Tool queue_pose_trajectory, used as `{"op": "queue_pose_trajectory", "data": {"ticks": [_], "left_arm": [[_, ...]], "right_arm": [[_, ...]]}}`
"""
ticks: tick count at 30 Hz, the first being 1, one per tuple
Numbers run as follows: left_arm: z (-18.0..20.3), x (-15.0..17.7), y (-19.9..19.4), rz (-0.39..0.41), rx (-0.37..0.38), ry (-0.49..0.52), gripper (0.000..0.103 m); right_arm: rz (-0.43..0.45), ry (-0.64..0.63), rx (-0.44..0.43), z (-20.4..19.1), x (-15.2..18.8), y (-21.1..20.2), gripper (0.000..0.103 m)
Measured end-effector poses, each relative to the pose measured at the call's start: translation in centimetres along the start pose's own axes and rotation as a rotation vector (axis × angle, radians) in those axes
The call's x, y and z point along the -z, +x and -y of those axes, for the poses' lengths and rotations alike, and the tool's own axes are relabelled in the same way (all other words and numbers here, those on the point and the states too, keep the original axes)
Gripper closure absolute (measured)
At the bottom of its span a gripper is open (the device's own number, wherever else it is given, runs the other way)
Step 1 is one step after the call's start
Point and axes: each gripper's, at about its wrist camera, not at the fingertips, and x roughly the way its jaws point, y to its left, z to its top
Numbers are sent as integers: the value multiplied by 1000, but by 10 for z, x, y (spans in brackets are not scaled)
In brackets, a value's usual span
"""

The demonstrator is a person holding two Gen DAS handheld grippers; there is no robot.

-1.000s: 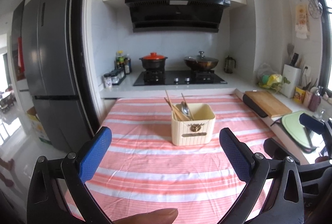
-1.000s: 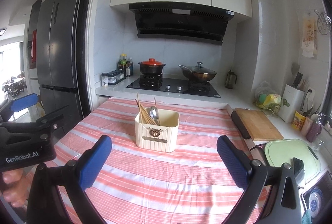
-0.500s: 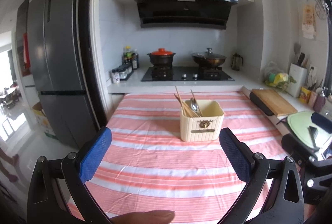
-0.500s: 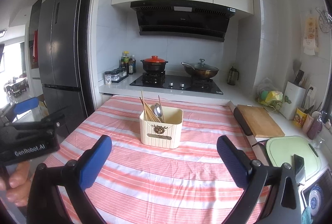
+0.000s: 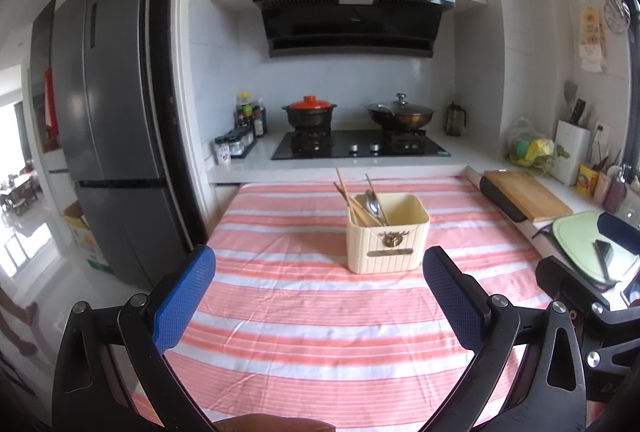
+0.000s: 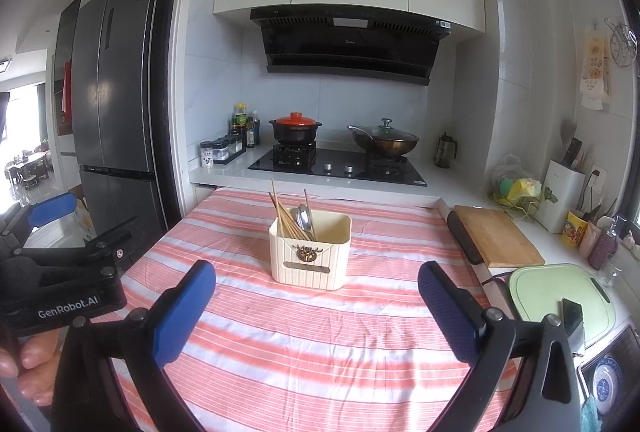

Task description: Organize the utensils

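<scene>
A cream utensil holder (image 5: 387,237) stands on the pink striped tablecloth (image 5: 320,316); it also shows in the right wrist view (image 6: 311,251). Wooden chopsticks (image 5: 354,202) and a metal spoon (image 5: 374,206) stand in its left side; the right side looks empty. My left gripper (image 5: 318,294) is open and empty, well short of the holder. My right gripper (image 6: 316,302) is open and empty, also short of it. The left gripper's body shows at the left edge of the right wrist view (image 6: 60,272).
A stove (image 5: 360,146) with a red-lidded pot (image 5: 310,112) and a wok (image 5: 400,116) is behind the table. A fridge (image 5: 108,136) stands at left. A wooden cutting board (image 5: 528,194) and a green board (image 6: 560,296) lie at right.
Both grippers have pulled back and risen a little, so the holder looks smaller and farther. Both stay open and empty.
</scene>
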Motion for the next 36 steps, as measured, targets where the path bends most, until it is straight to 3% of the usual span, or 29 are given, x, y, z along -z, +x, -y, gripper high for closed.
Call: {"op": "queue_pose_trajectory", "data": {"ticks": [36], "left_arm": [[0,3,5,-11,-1,19,0]], "right_arm": [[-16,-10,-9,-1,6,2,0]]}}
